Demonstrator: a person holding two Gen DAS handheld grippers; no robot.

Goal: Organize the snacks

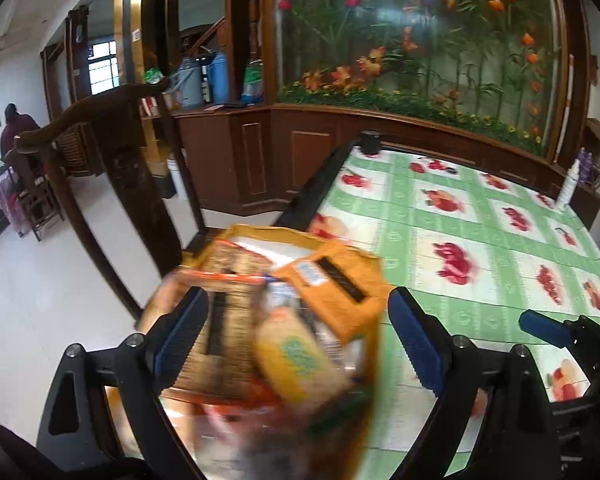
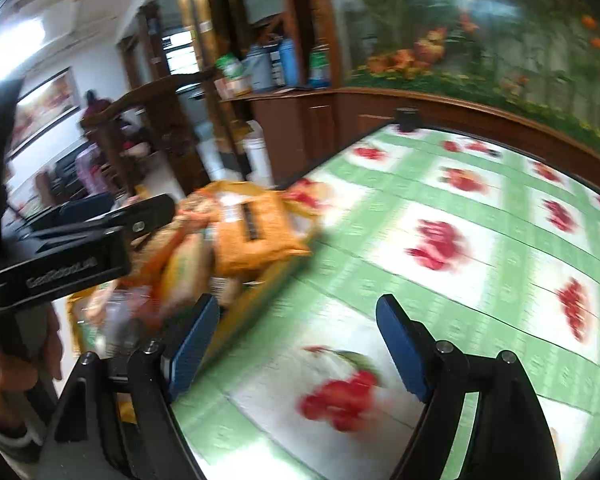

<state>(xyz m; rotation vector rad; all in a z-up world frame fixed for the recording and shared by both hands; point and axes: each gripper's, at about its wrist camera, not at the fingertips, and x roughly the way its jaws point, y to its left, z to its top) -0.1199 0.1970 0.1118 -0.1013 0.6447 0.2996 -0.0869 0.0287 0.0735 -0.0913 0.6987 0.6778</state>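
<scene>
A yellow cardboard box (image 1: 260, 234) full of snacks stands at the table's left edge. An orange packet (image 1: 336, 284) lies on top, beside a yellow packet with green print (image 1: 292, 356) and a brown printed pack (image 1: 228, 280); all are blurred. My left gripper (image 1: 296, 320) hovers over this pile, jaws wide, with no pad visibly pressing on a packet. The right wrist view shows the box (image 2: 260, 292) and the orange packet (image 2: 256, 232) to the left. My right gripper (image 2: 296, 340) is open over bare tablecloth, its left pad close to the box's side.
The table (image 1: 480, 240) wears a green checked cloth with red fruit prints. A black cylinder (image 1: 370, 142) stands at its far corner and a white spray bottle (image 1: 570, 184) at the right edge. A dark wooden chair (image 1: 100, 120) is left of the table. A person (image 1: 16, 128) stands far off.
</scene>
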